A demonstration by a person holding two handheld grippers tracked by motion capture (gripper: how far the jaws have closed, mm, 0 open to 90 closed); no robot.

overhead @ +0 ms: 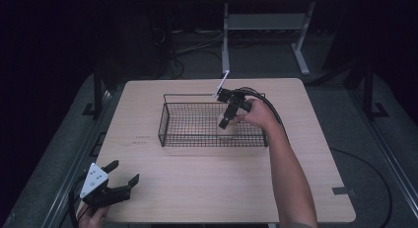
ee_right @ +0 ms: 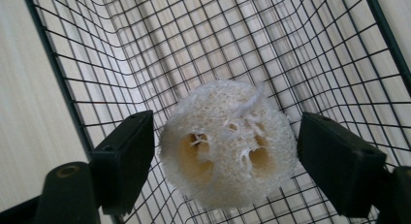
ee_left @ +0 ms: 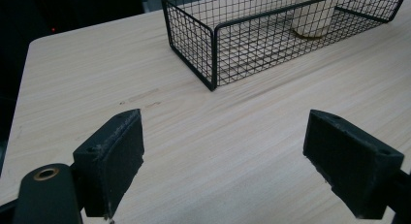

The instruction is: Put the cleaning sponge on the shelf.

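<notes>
Wire basket (overhead: 170,124) of black mesh sits at the middle of a pale wooden desk (overhead: 197,173), holding a round, pale loofah sponge (ee_right: 228,144) near its right end. From the high view, a person's right hand (overhead: 259,113) reaches over the far rim and points the right tool (overhead: 226,120) down into the basket. In the right gripper view its jaws stand spread on either side of the sponge, the left one close beside it, the right one clear of it, so nothing is gripped. The left tool (overhead: 123,181) rests low at the desk's near left corner, jaws wide apart and empty, facing the basket's near corner.
</notes>
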